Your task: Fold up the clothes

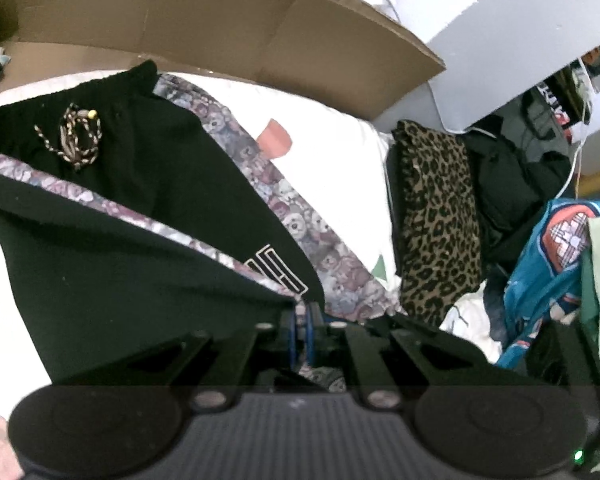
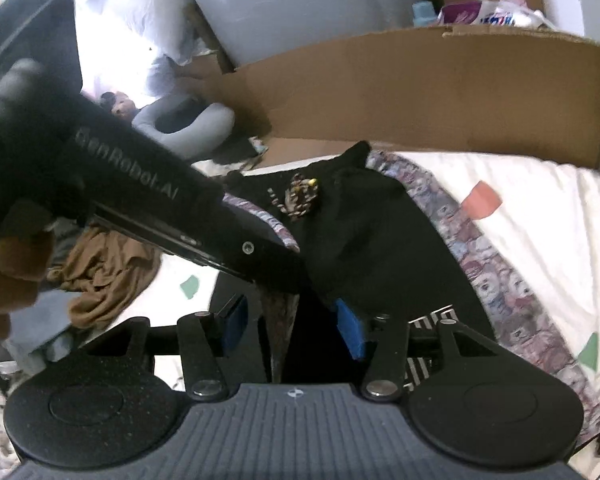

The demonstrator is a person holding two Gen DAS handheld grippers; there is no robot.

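Shorts (image 1: 112, 208): black, floral side stripes, spread on the white bedsheet (image 1: 332, 136), waistband and drawstring (image 1: 76, 136) at the far end near the cardboard (image 1: 220, 20). Left gripper (image 1: 302, 320) clenched on the near hem, cloth pinched between the pads. Right gripper (image 2: 294, 320) released, blue pads apart with hem fabric between them, not pressing. Fabric looks soft, light, limp; likely sags and drags, no fragility. Best hold: hem corners or waistband edge. Leopard-print cloth (image 1: 440, 216) lies folded further right.

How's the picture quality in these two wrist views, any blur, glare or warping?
Left wrist: fisheye bends the cardboard box; black pants slightly soft. Right wrist: window glare blows out the upper left; the left gripper crossing close looks blurred.
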